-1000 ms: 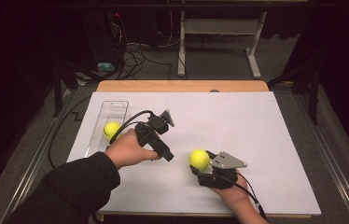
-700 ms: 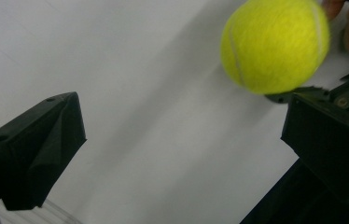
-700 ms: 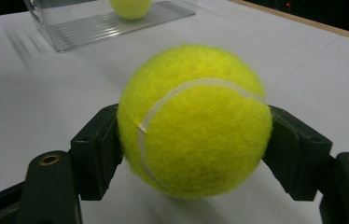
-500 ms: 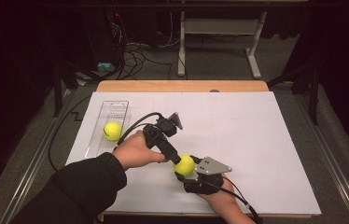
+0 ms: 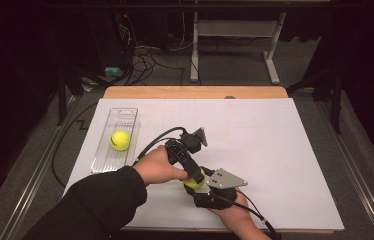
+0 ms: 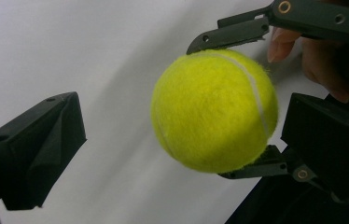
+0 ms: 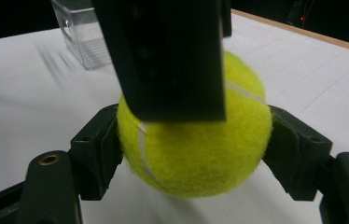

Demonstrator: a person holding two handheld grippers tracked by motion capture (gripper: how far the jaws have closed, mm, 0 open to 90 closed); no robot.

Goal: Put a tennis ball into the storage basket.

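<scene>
Pinching the fuzzy yellow tennis ball (image 7: 195, 140) low in frame, the right gripper (image 7: 196, 154) seemingly offers it to the left gripper (image 6: 163, 135), jaws spread around it.

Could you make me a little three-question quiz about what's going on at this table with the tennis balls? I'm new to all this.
1. True or false: the right hand-held gripper is clamped on a tennis ball.
2. Where does the other tennis ball lie?
A. in the clear tray
B. on the floor
C. on the bare white sheet
3. Fill in: the left hand-held gripper has its jaws ____ on either side of the held ball.

Key
1. True: its two jaws press the ball's sides.
2. A.
3. Open: a gap shows between ball and one jaw, so it has not gripped yet.
</scene>
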